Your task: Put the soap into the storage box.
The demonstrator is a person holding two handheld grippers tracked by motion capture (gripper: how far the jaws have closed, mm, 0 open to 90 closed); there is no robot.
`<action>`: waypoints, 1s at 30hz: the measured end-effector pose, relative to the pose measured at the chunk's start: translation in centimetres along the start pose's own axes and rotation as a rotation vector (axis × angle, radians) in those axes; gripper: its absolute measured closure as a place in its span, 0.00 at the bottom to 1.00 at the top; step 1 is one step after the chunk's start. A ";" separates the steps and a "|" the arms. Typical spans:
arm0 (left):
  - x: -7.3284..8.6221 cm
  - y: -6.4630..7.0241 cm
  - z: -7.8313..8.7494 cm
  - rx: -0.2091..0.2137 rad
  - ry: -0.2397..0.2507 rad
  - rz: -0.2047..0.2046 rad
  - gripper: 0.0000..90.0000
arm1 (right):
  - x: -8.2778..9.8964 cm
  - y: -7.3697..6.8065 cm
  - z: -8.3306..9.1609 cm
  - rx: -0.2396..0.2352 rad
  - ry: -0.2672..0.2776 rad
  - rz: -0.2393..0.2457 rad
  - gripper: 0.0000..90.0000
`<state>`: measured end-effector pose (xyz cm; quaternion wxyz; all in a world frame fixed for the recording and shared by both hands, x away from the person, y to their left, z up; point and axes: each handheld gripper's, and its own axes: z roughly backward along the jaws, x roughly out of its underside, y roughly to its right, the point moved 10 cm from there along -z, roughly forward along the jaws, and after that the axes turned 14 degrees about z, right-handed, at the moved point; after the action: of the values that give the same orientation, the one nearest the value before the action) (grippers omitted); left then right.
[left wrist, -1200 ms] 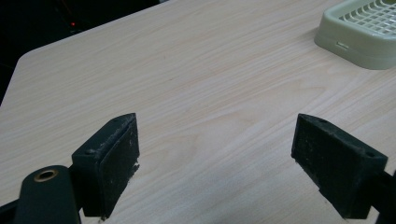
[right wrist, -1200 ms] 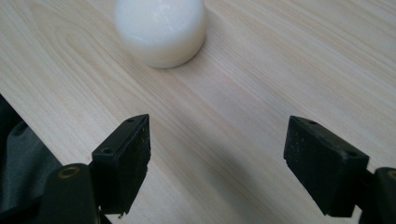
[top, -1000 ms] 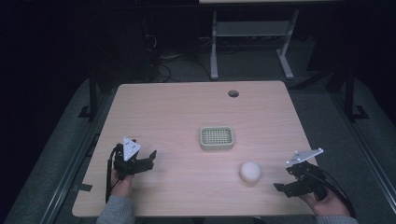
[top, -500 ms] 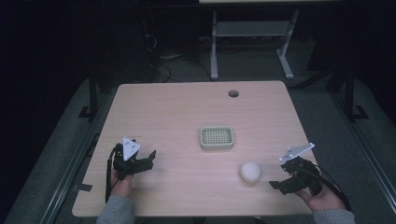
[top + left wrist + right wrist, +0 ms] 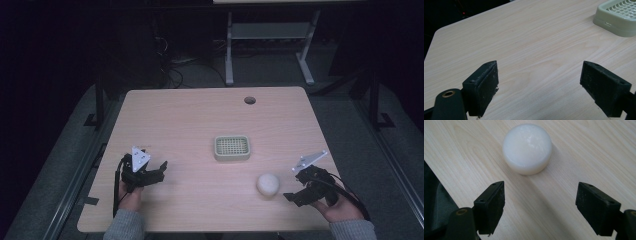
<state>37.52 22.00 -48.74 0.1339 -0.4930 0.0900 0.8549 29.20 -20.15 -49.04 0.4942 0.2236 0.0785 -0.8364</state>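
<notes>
We see a pale wood counter [image 5: 190, 125] carrying a green slotted soap dish [image 5: 232, 147] and, near it, a white soap bar [image 5: 268, 184].

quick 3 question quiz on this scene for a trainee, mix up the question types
1. True or false: the right gripper is shut on the white soap bar.
2. Which lies nearer the soap bar on the table? A) the left gripper B) the green slotted tray C) the round hole in the tabletop
3. Fill in: the left gripper's jaws stand ____ with bare wood between them.

Key
1. False: its jaws are open and the bar lies ahead of them, untouched.
2. B
3. open
</notes>
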 end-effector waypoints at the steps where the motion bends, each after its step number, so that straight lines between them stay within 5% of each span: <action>1: 0.0 0.0 0.0 -0.001 -0.001 -0.001 0.16 | -0.1 0.0 0.0 -0.002 -0.002 0.003 0.25; 30: -0.1 0.0 0.1 0.001 0.003 0.000 0.16 | -2.8 0.4 -1.3 -0.041 -0.068 0.058 0.21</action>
<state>37.48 21.97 -48.65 0.1338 -0.4942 0.0905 0.8542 31.04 -17.68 -48.95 0.5251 0.1870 0.0721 -0.8271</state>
